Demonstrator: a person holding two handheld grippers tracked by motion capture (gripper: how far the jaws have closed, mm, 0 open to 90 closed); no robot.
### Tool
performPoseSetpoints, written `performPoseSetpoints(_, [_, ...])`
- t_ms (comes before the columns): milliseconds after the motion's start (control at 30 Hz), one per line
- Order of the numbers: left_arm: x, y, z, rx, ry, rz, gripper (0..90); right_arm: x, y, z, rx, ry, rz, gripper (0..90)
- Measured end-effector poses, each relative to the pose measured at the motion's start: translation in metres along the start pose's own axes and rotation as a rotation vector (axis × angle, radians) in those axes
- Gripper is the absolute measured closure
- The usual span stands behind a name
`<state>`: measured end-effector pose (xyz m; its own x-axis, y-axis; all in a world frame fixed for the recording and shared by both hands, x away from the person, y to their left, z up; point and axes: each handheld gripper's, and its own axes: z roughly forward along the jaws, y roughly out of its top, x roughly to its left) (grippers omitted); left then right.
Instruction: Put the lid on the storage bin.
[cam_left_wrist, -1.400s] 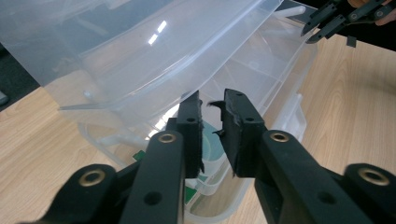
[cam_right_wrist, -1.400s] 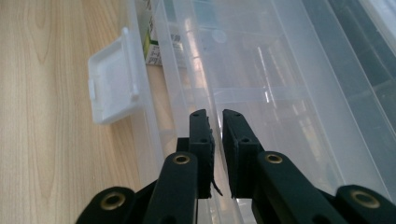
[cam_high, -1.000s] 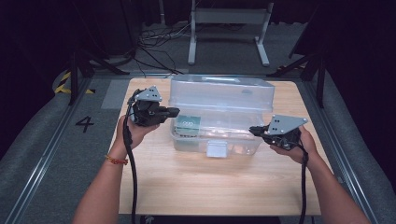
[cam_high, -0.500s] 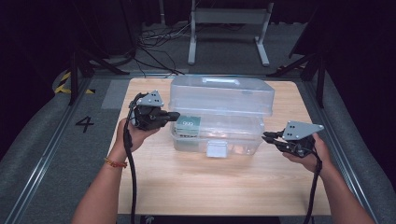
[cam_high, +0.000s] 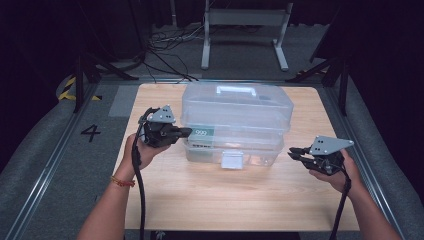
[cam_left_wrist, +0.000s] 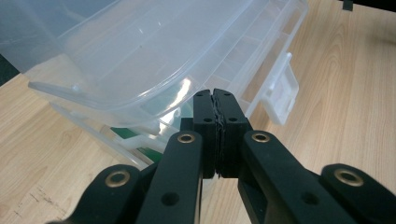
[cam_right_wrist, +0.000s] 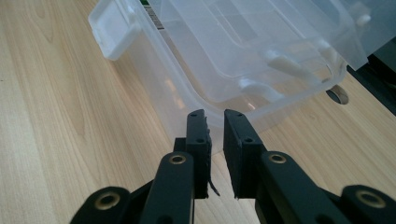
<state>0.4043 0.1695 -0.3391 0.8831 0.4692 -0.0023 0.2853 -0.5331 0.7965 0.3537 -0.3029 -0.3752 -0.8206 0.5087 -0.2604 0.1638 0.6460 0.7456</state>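
While pressed to clear box (cam_high: 235, 125) at table (cam_high: 200, 195) ctr, L gripper (cam_high: 186, 132) fully closed at box's left end; R gripper (cam_high: 295, 154) near right end, apart, narrow gap, just been opening, nothing between.

**Black tongs, grey plates, bare forearms**

Both tongs, the left tongs (cam_high: 186, 132) and the right tongs (cam_high: 294, 154), are matte black with brass-ringed screw holes. Each carries a grey three-cornered plate and trails a black cable. An orange wristband (cam_high: 123, 181) circles the left wrist; no sleeves.
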Motion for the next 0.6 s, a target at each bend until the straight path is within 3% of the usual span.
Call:
performPoseSetpoints(200, [-0.003, -0.004, 0.001, 0.003, 0.001, 0.002, 88.7, 0.0, -0.005, -0.002, 0.0, -0.007, 0.022, 78.9])
performPoseSetpoints(267, [-0.005, -0.005, 0.0, -0.016, 0.005, 0.002, 88.6, 0.0, -0.008, -0.003, 0.001, -0.011, 0.027, 78.8])
performPoseSetpoints(333, [-0.005, -0.006, 0.0, -0.017, -0.007, -0.002, 88.6, 0.001, -0.01, -0.003, 0.003, -0.01, 0.029, 78.8])
performPoseSetpoints(367, [-0.006, -0.007, 0.001, -0.006, -0.037, 0.002, 89.0, 0.001, -0.011, -0.003, 0.004, -0.012, 0.031, 79.0])
performPoseSetpoints(467, [-0.012, -0.01, 0.005, 0.013, -0.007, 0.017, 89.0, 0.002, -0.012, -0.002, 0.004, -0.008, 0.032, 79.4])
performPoseSetpoints(600, [-0.013, -0.014, 0.006, 0.025, -0.006, 0.018, 89.0, 0.003, -0.013, 0.0, 0.005, 0.0, 0.034, 79.6])
